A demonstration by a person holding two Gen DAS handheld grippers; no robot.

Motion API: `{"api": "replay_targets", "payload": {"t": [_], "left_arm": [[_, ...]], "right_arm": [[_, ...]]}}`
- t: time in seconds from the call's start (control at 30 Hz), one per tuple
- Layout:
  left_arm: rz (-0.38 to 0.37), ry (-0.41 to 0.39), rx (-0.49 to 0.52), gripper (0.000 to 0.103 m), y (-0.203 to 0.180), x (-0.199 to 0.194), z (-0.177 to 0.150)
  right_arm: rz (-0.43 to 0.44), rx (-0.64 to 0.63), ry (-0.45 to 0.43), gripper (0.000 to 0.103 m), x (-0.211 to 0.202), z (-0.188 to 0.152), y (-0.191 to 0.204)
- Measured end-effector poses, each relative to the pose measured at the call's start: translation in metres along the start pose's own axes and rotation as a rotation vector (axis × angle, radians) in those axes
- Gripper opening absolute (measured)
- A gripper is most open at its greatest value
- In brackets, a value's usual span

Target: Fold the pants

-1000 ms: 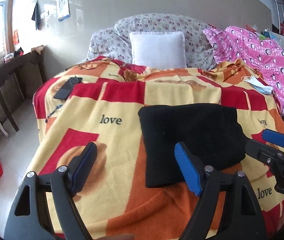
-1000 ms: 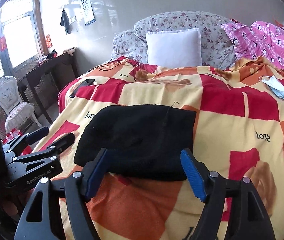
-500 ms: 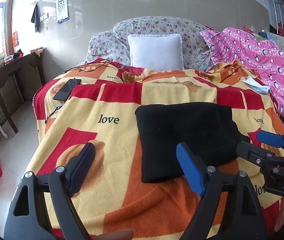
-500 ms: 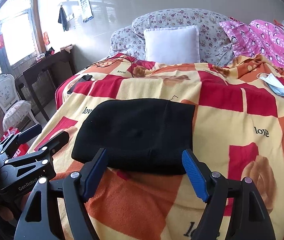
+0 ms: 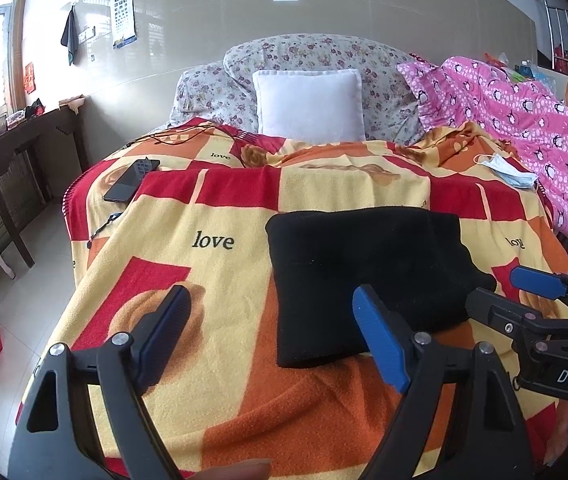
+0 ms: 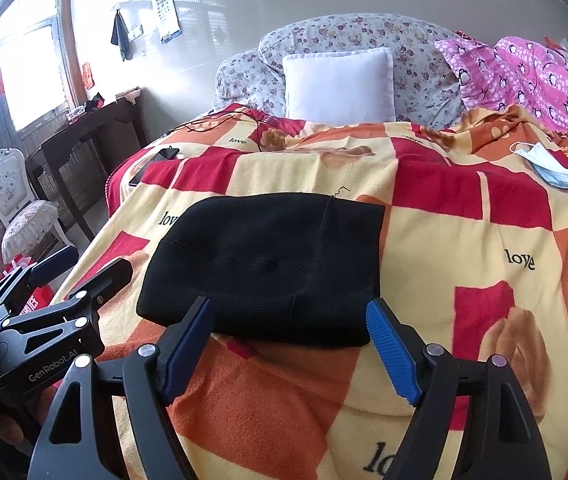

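Observation:
The black pants [image 5: 368, 272] lie folded into a thick rectangle on the red, yellow and orange blanket [image 5: 212, 272]; they also show in the right wrist view [image 6: 268, 264]. My left gripper [image 5: 274, 336] is open and empty, held above the blanket just short of the pants' near left corner. My right gripper [image 6: 290, 344] is open and empty, hovering at the pants' near edge. Each gripper shows in the other's view: the right one [image 5: 524, 300] at the right edge, the left one [image 6: 68, 276] at the left edge.
A white cushion [image 5: 310, 106] leans on floral pillows at the bed head. A pink penguin quilt [image 5: 524, 128] lies at the right, with a blue face mask [image 5: 508, 170] next to it. A phone [image 5: 130, 180] and cable lie at the far left. A dark desk [image 5: 16, 160], a chair and a red bag stand left of the bed.
Both grippers have drawn back a little from the folded pants and risen slightly. The pants have not moved. Both grippers stay open.

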State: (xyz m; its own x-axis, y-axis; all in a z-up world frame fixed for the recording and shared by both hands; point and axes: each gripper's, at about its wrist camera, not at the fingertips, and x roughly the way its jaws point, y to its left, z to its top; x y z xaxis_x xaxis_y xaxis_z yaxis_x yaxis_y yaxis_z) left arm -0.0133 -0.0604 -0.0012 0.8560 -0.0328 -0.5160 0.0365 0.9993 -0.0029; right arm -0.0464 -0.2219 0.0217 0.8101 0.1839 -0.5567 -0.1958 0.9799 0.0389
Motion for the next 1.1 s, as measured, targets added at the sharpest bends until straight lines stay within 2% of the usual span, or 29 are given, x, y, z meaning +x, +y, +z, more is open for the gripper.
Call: {"api": "replay_targets", "payload": {"t": [1.1], "left_arm": [[-0.019, 0.029, -0.005, 0.083, -0.0015, 0.0079, -0.0042]], "right_arm": [[0.0, 0.014, 0.029, 0.08, 0.0077, -0.0034, -0.0062]]}}
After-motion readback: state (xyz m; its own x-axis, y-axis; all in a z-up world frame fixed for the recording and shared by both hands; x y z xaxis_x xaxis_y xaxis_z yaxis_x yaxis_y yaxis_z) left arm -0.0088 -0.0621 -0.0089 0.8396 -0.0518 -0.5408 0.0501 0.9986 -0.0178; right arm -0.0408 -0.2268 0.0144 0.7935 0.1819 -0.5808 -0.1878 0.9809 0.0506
